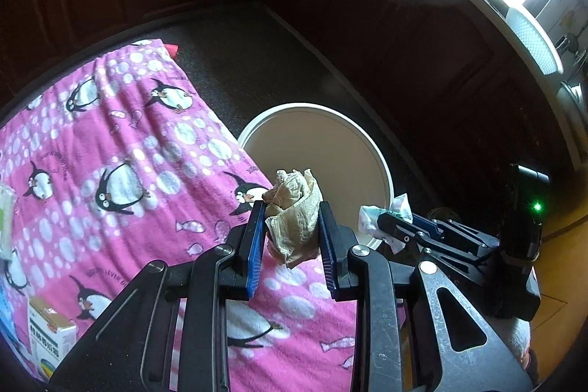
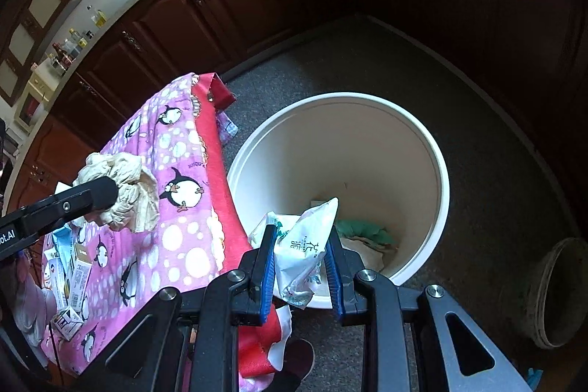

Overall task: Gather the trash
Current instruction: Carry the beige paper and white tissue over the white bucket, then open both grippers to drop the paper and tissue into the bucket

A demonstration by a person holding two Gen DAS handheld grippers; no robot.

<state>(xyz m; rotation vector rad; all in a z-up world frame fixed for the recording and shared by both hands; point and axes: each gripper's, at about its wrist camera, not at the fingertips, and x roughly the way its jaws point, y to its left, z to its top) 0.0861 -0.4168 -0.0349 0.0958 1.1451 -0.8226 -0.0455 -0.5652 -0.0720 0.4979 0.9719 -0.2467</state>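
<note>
Pinching a crumpled brownish paper towel (image 1: 294, 215), the left gripper (image 1: 292, 237) is hanging at the pink penguin cloth's (image 1: 121, 142) edge; the right gripper (image 2: 301, 256) is squeezing a white tissue packet (image 2: 305, 245) over the white bucket (image 2: 439, 171), lower centre of frame.

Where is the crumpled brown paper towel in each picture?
Left wrist view: crumpled brown paper towel at centre, pinched in the left gripper.
Right wrist view: it is at the left, over the pink penguin cloth.
Shared landmark: the white bucket.
</note>
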